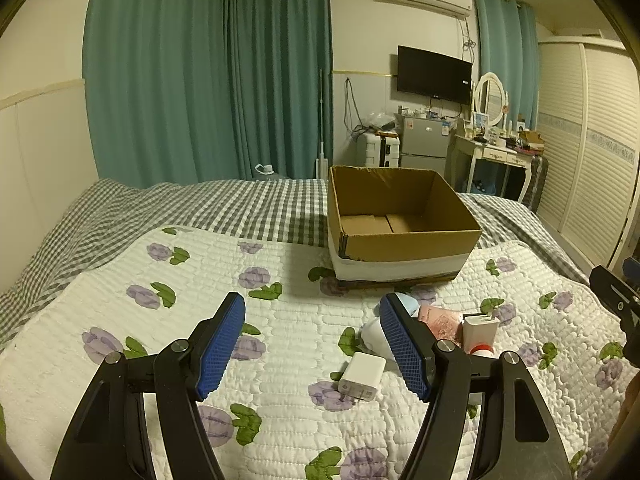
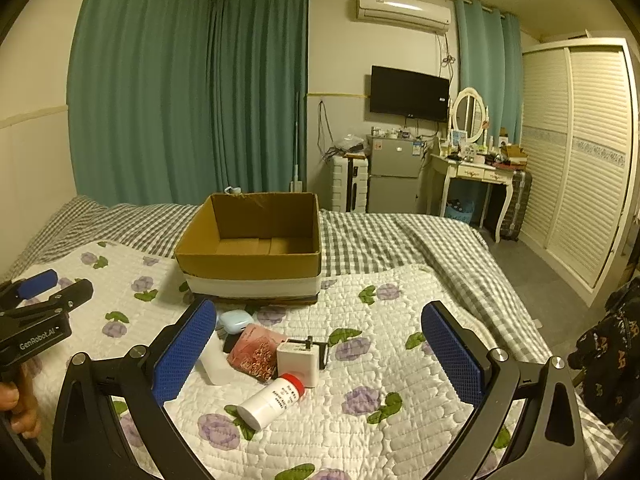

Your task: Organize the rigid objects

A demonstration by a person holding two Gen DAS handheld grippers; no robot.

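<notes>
Showing one box (image 2: pixel 248 264), two chargers (image 2: pixel 298 362), one bottle (image 2: pixel 272 400)

Dim yellowish indoor light, soft shadows, heavy fisheye bending and dark corners.

Your open cardboard box (image 2: pixel 256 256) sits far on the quilt; chargers (image 2: pixel 298 362), a toppled bottle (image 2: pixel 272 402) and a pink packet (image 2: pixel 254 350) cluster nearer.

My left jaws hide part of the pink box (image 1: pixel 442 320) and most of the bottle (image 1: pixel 480 349); my right jaws cover the white block (image 2: pixel 216 360). The bottle's label is unreadable.
</notes>
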